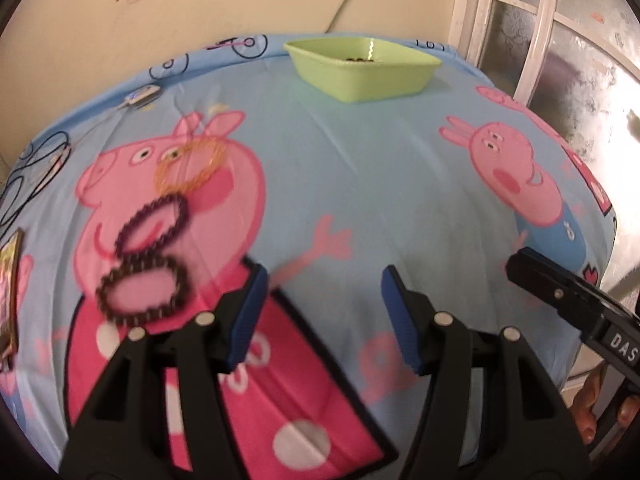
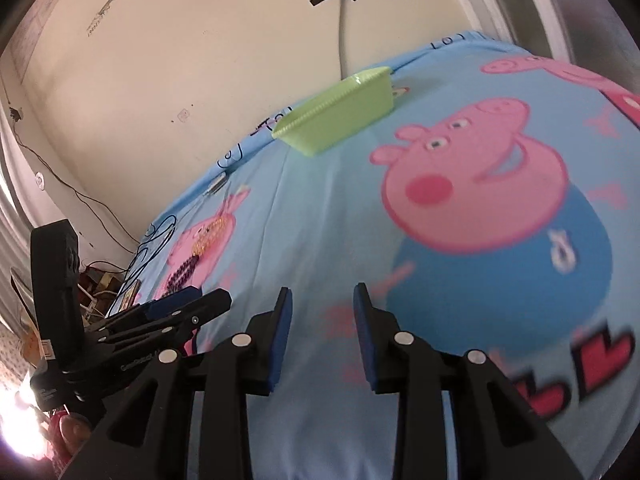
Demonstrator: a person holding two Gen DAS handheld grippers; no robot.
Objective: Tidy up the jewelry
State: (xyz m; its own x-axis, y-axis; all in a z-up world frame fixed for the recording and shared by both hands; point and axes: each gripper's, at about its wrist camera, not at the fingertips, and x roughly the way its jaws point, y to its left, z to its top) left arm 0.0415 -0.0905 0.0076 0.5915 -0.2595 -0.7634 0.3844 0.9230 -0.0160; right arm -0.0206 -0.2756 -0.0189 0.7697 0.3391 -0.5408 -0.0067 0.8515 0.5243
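A brown bead bracelet (image 1: 142,292), a dark purple bead bracelet (image 1: 154,222) and a gold chain bracelet (image 1: 192,166) lie in a row on the blue cartoon-print cloth (image 1: 360,184), left of centre. My left gripper (image 1: 320,308) is open and empty, just right of the brown bracelet. A green tray (image 1: 362,68) stands at the far edge with some dark beads inside. My right gripper (image 2: 322,332) is open and empty above the cloth (image 2: 328,220). In the right wrist view the tray (image 2: 340,116) is far off and the bracelets (image 2: 196,256) lie at the left.
The right gripper's finger (image 1: 560,292) juts in at the right of the left wrist view; the left gripper (image 2: 172,312) shows at the left of the right wrist view. A small card (image 1: 10,288) lies at the cloth's left edge. A wall stands behind, a metal door at the right.
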